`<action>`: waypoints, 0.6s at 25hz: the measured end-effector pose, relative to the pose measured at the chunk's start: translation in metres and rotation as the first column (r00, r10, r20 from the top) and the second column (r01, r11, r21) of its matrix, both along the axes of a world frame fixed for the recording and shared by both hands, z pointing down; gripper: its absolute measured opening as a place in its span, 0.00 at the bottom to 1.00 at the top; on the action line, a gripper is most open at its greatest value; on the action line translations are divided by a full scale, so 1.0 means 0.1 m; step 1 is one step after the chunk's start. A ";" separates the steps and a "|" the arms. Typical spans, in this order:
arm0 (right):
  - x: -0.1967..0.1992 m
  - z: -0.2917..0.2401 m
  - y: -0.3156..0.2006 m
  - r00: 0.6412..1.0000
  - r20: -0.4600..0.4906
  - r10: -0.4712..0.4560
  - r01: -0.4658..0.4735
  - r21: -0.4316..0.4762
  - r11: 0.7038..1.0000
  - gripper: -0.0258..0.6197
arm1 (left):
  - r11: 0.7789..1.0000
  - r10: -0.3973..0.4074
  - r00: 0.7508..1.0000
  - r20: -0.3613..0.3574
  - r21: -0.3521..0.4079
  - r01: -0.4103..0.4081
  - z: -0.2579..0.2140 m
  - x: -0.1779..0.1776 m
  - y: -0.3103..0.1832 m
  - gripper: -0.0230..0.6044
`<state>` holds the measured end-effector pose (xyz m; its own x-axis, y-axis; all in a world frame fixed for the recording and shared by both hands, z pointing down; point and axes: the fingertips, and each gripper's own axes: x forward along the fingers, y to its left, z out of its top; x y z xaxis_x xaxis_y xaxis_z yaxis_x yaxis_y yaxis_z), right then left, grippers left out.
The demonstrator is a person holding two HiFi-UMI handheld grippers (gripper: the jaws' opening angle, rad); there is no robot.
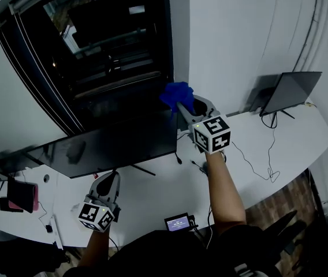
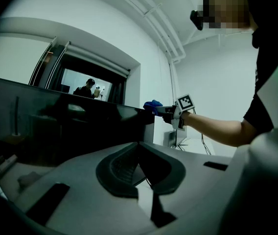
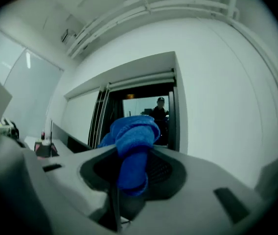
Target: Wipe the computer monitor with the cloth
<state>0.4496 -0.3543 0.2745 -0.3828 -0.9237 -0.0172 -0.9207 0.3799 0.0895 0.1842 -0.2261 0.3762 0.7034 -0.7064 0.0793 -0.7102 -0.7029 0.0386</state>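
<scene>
Closest in there's a small black gadget with a lit screen point(image 1: 178, 222) at the front edge of the long white counter point(image 1: 152, 192). The left claw point(image 1: 111, 179) hangs low near the monitor's bottom edge, jaws together with nothing in them, so it's basically idle. Past that is the wide black computer monitor point(image 1: 112, 146), standing upright on the counter. The right claw point(image 1: 182, 107) is up at the monitor's top right corner, clamped on a bunched-up blue microfibre cloth point(image 1: 175, 94) that sits right at that corner. Can't tell if it's actually pressing on the glass or just beside the edge. My guess is the wipe is at one end of a pass, with the whole span toward the left yet to cover. The screen's too dark to see which bits are clean. Nothing really blocks the screen face. Loose black cables point(image 1: 256, 160) trail off right toward a second dark screen point(image 1: 291, 91), well apart, and a big dark window point(image 1: 106, 51) sits behind everything.
</scene>
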 end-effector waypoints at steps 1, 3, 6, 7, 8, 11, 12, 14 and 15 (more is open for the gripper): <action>0.04 0.03 0.01 0.997 0.078 -0.002 0.003 -0.010 1.000 0.23 | 1.000 0.000 1.000 0.001 -0.003 0.000 0.00 0.00 0.01 0.03; 0.10 0.12 0.03 0.981 0.191 -0.002 0.009 -0.036 0.999 0.23 | 1.000 0.000 1.000 -0.001 -0.010 0.000 0.01 0.02 0.03 0.03; 0.11 0.34 0.04 0.966 0.260 0.000 0.019 -0.070 0.997 0.23 | 1.000 0.005 1.000 -0.001 -0.014 -0.005 0.04 0.03 0.05 0.03; 0.11 0.40 0.05 0.960 0.279 -0.004 0.025 -0.074 0.997 0.23 | 1.000 0.006 1.000 -0.001 -0.015 -0.006 0.04 0.03 0.06 0.03; 0.10 0.44 0.06 0.955 0.296 -0.008 0.031 -0.074 0.997 0.22 | 1.000 0.007 1.000 0.000 -0.015 -0.007 0.05 0.04 0.06 0.03; 0.09 0.59 0.08 0.952 0.305 -0.006 0.033 -0.085 0.996 0.22 | 1.000 0.011 1.000 0.007 -0.015 -0.011 0.06 0.04 0.07 0.03; 0.09 0.64 0.08 0.955 0.297 -0.004 0.032 -0.091 0.995 0.22 | 1.000 0.010 1.000 0.008 -0.018 -0.010 0.08 0.04 0.08 0.03; 0.07 0.76 0.09 0.964 0.266 0.003 0.025 -0.101 0.995 0.22 | 1.000 0.003 1.000 0.002 -0.031 -0.003 0.11 0.01 0.09 0.03; 0.06 0.82 0.09 0.969 0.249 0.006 0.021 -0.108 0.994 0.22 | 0.999 -0.002 1.000 0.001 -0.035 0.002 0.12 0.00 0.09 0.03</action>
